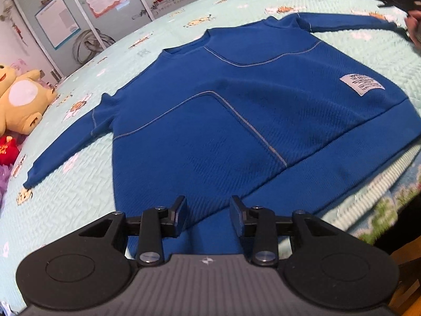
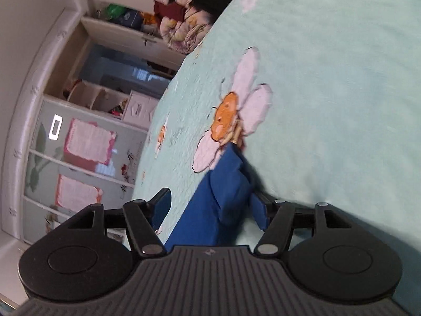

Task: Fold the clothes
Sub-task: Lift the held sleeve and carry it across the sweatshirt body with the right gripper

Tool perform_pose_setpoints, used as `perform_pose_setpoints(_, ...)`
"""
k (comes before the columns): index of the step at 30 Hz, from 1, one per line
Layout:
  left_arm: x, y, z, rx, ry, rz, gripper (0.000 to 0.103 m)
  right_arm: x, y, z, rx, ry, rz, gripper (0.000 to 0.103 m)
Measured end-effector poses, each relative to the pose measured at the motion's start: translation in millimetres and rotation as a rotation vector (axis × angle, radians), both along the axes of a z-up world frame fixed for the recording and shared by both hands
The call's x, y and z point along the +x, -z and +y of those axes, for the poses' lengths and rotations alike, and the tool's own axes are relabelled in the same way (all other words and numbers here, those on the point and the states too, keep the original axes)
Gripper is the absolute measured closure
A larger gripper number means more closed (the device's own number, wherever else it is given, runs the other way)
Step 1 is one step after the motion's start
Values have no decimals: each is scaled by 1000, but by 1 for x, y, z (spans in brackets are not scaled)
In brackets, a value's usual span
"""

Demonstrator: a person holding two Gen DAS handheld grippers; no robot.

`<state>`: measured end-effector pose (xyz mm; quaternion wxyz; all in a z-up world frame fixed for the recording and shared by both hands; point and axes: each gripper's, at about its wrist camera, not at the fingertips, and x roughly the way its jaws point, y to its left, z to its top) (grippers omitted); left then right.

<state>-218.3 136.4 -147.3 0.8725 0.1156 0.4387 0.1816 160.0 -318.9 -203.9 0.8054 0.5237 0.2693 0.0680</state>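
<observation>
Sweater [image 1: 210, 110]: blue, lying spread flat and face up on the bed, both sleeves stretching outward, neckline pointing away from the left camera.
Bedspread [image 1: 79, 197]: pale mint quilt, carrying flower patches with orange centres; one big flower [image 2: 231, 121] is showing just beyond the cuff in the right view.
Patch [image 1: 361, 83]: white sewn label sitting on the sweater's lower front, near the hem band; dark print lines are showing, but they are blurring too much to read.
Seams [image 1: 236, 121]: pale contrast stitching running in angled lines across chest and belly.
Left tongs [image 1: 208, 216]: hovering over the hem edge, jaws standing partly apart, pads gripping nothing; blue cloth is lying below the gap.
Right tongs [image 2: 210, 210]: rolled onto their side, jaws gaping wide; the sleeve cuff [image 2: 223, 184] is lying between them, the right pad is sitting close against the fabric, the left pad is standing clear, so nothing is being pinched.
Far sleeve [image 1: 355, 23]: reaching toward the top right corner of the left view, where a hand [image 1: 414, 30] with dark gear is showing at the frame edge.
Plush toy [image 1: 18, 97]: yellow, sitting beside the bed on the left.
Cabinet doors [image 1: 105, 8]: carrying posted paper sheets and decorative lettering, all too small to read.
</observation>
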Motion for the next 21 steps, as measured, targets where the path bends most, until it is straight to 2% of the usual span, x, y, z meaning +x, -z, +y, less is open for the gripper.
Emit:
perform_pose_setpoints(1, 5, 1, -1, 8, 3, 6, 62, 9, -2, 5, -20, -9, -2, 40)
perform_pose_setpoints(3, 13, 1, -3, 20, 5, 11, 62, 21, -3, 13, -52, -24, 9, 52)
perform_pose_setpoints(4, 15, 1, -4, 19, 9, 10, 62, 26, -1, 15, -65, -34, 24, 79)
perform_pose_setpoints(5, 17, 1, -5, 17, 12, 9, 62, 25, 0, 10, -61, -28, 21, 93)
perform_pose_setpoints(10, 19, -1, -14, 41, 46, 11, 62, 20, 4, -11, -44, 4, 5, 94)
perform_pose_setpoints(12, 14, -2, -16, 51, 54, 5, 61, 14, -7, -33, -46, 66, -28, 94)
perform_pose_setpoints(14, 12, -5, -18, 23, 55, -15, 62, 10, -17, -50, -38, 85, -58, 94)
perform_pose_setpoints(16, 11, -8, -24, -9, 65, -40, 62, 14, -15, -39, -55, 17, -22, 93)
perform_pose_setpoints(18, 14, -12, -37, -21, 122, -61, 60, 18, -13, -27, -72, -51, 14, 87)
perform_pose_setpoints(19, 15, -14, -48, -20, 164, -67, 60, 19, -12, -22, -80, -83, 31, 78)
perform_pose_setpoints(20, 16, -16, -58, -12, 200, -70, 59, 15, -8, -17, -73, -77, 42, 69)
perform_pose_setpoints(21, 14, -16, -67, 0, 234, -72, 58, 9, -4, -13, -53, -65, 32, 66)
